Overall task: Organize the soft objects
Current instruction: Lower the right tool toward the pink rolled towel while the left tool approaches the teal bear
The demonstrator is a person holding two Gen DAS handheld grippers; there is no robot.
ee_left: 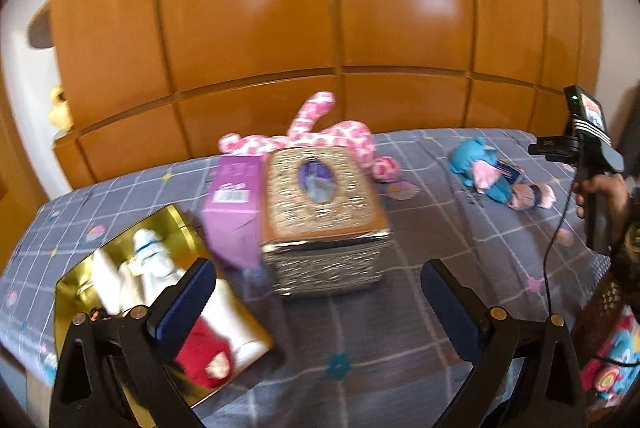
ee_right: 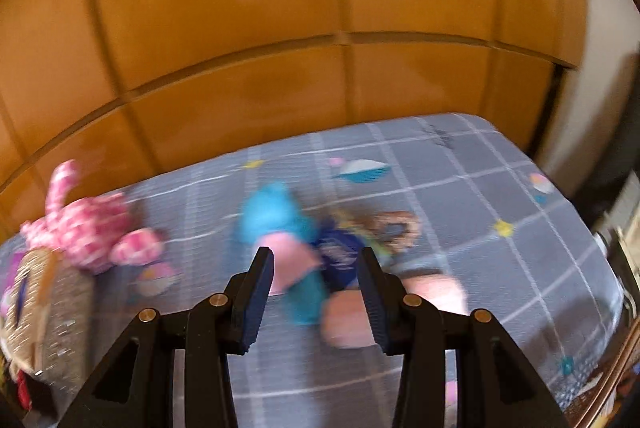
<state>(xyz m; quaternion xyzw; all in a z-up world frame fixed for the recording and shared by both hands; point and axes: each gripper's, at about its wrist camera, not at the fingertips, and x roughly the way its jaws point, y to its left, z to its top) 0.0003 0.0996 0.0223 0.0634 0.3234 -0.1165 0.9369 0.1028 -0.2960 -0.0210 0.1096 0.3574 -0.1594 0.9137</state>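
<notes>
Left wrist view: our left gripper, jaws wide and empty, above the gold box holding white and red soft toys.

Right wrist view: our right gripper, jaws part-open and empty, frames the blue-and-pink plush toy lying on the grey checked bedsheet. We judge this an approach; next, descend and close.

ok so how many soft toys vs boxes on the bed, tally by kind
soft toys loose on the bed: 2, pink plush, blue plush
soft toys in the gold box: 2, white, red
boxes: 3, gold box, purple box, glitter tissue box
total: 7
</notes>
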